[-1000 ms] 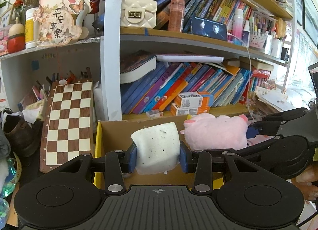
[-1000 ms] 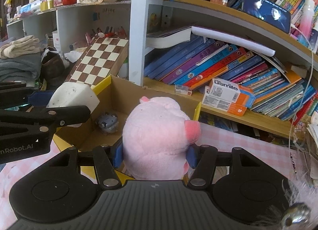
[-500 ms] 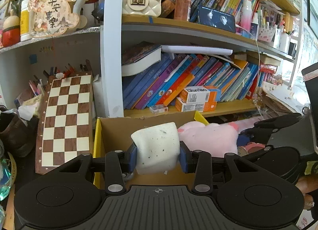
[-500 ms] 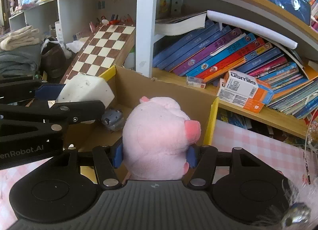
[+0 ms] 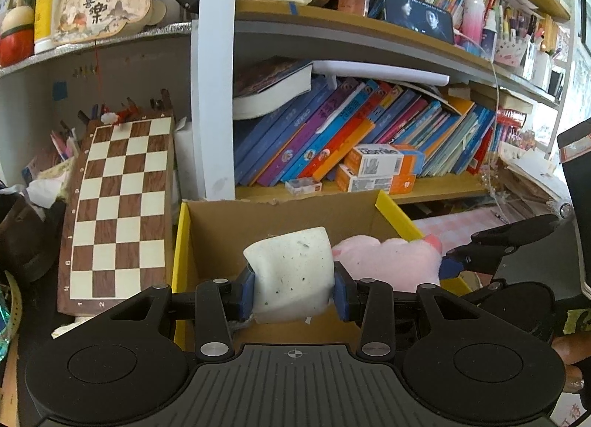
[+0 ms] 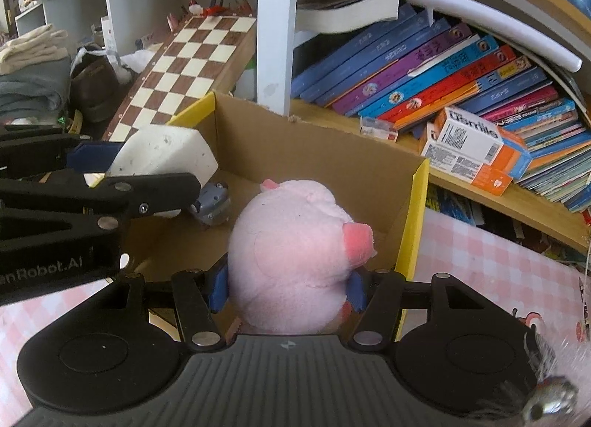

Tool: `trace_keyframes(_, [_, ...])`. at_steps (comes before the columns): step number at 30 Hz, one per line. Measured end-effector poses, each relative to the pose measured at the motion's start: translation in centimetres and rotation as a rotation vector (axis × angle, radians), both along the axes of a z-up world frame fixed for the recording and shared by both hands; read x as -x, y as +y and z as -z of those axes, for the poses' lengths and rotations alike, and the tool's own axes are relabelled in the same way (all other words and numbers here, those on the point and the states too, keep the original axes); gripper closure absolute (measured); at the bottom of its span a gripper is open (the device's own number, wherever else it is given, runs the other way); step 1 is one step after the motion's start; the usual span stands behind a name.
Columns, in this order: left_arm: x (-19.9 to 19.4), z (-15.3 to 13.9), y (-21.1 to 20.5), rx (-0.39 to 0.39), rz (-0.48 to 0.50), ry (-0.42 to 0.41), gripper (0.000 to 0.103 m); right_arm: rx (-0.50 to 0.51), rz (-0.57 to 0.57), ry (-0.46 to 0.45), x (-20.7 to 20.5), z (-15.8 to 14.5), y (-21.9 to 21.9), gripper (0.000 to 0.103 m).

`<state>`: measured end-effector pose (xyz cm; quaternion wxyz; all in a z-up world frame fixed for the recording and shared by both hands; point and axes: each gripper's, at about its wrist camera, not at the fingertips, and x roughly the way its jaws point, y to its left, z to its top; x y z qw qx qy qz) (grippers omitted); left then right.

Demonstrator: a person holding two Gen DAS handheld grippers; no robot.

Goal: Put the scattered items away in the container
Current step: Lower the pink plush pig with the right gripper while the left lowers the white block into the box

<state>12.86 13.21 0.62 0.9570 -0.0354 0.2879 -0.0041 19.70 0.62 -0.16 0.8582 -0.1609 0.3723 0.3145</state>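
- The bookshelf [image 5: 332, 24] fills the background, its lower shelf packed with leaning books [image 6: 424, 68] and two orange-and-white boxes [image 6: 476, 150].
- A chessboard [image 5: 118, 201] leans against the shelving, just beside the left wall of the box.
- The cardboard box [image 6: 321, 146], open-topped with yellow flap edges, stands at the back edge of the pink checked surface [image 6: 491, 264], close under the lower shelf.
- The pink plush pig [image 6: 291, 253] is above the box's near right part, its snout turned toward the right wall. The right gripper [image 6: 288, 288] holds it, blue-padded fingers [image 6: 218, 288] clamped on its sides and pressing into the plush.
- The white foam block [image 5: 291, 275], flecked with dark specks, is above the near left part of the box, beside the pig. The left gripper [image 5: 293, 292] holds it, fingers [image 5: 246, 292] clamped on its two sides.
- A small grey toy [image 6: 212, 203] lies on the box floor near the left wall, partly hidden behind the left gripper in the right wrist view.
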Motion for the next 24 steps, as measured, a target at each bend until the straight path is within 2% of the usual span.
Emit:
trace_keyframes(15, [-1.2, 1.4, 0.4, -0.001, -0.003, 0.039, 0.063, 0.018, 0.0, 0.042, -1.0, 1.5, 0.3, 0.045])
trace_keyframes(24, [-2.1, 1.9, 0.3, -0.004, 0.005, 0.054, 0.064, 0.02, 0.028, 0.037, -1.8, 1.6, -0.1, 0.042])
